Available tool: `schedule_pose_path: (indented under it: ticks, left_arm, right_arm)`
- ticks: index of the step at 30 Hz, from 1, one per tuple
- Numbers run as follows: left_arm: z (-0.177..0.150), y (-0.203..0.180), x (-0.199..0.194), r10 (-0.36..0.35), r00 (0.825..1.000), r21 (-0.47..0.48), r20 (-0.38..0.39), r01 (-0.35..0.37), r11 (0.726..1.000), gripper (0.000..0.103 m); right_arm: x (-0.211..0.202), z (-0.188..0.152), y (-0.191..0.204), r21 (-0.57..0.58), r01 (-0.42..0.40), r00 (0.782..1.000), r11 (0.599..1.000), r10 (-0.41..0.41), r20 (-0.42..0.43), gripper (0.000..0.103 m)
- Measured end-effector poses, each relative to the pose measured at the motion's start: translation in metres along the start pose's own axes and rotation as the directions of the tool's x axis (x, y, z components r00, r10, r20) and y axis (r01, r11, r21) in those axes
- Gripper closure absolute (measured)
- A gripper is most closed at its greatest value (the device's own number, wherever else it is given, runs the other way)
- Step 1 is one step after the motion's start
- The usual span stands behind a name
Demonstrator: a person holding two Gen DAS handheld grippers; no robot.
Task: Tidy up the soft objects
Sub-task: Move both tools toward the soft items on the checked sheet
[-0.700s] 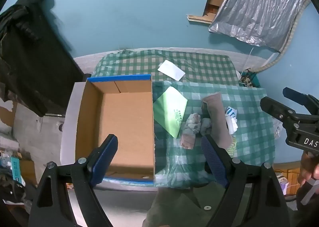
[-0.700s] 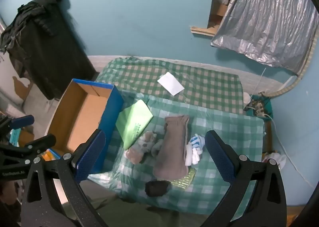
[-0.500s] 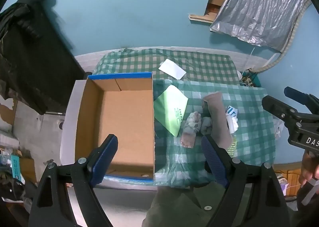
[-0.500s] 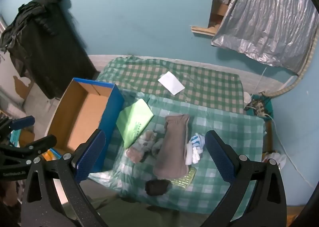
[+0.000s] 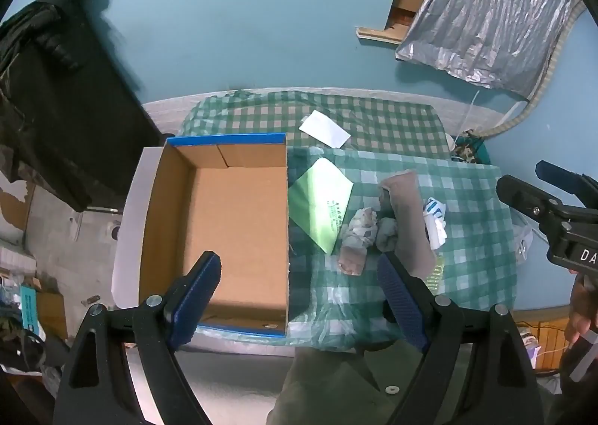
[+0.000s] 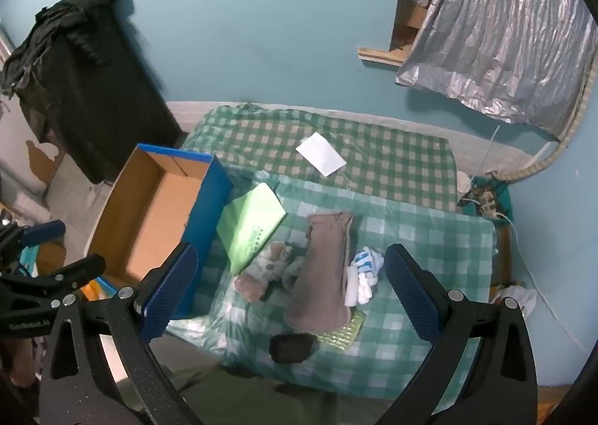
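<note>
A pile of soft things lies on the green checked cloth: a long brown sock (image 6: 323, 268) (image 5: 409, 223), a patterned grey sock (image 6: 263, 270) (image 5: 357, 238), a white and blue sock (image 6: 362, 271) (image 5: 435, 217), and a dark bundle (image 6: 291, 347) at the near edge. An empty cardboard box (image 5: 228, 223) (image 6: 149, 215) with blue sides stands to their left. My left gripper (image 5: 299, 298) is open, high above the box's near right edge. My right gripper (image 6: 289, 292) is open, high above the sock pile. Both are empty.
A green folded cloth (image 6: 250, 228) lies between box and socks. A white paper (image 6: 320, 159) lies farther back. A yellow-green bubbled pad (image 6: 345, 331) sits under the brown sock's end. A black garment (image 6: 74, 81) hangs at the left wall; silver foil (image 6: 497, 36) hangs at the right.
Both views have drifted slightly; the table and box sit a little farther up in the left wrist view. Nothing on the table has moved.
</note>
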State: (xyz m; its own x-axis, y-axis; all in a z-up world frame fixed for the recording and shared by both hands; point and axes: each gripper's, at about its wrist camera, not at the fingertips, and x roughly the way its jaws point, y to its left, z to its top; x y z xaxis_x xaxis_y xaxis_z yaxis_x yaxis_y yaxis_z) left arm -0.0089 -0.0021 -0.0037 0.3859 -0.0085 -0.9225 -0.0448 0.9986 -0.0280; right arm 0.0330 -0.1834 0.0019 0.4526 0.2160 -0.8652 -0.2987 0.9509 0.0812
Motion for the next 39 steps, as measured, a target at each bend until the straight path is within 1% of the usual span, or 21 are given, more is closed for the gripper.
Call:
schedule_pose_path:
  ticks: [6,39]
  left_arm:
    - [0.0,-0.006,0.0,0.008,1.0,0.012,0.003,-0.008,1.0,0.016]
    - [-0.003,-0.023,0.0,-0.004,1.0,0.018,-0.011,0.005,1.0,0.016]
  right_arm:
    - [-0.001,0.0,0.0,-0.001,0.0,1.0,1.0,0.0,0.0,0.003]
    - [-0.001,-0.002,-0.007,-0.001,0.0,1.0,1.0,0.0,-0.006,0.003]
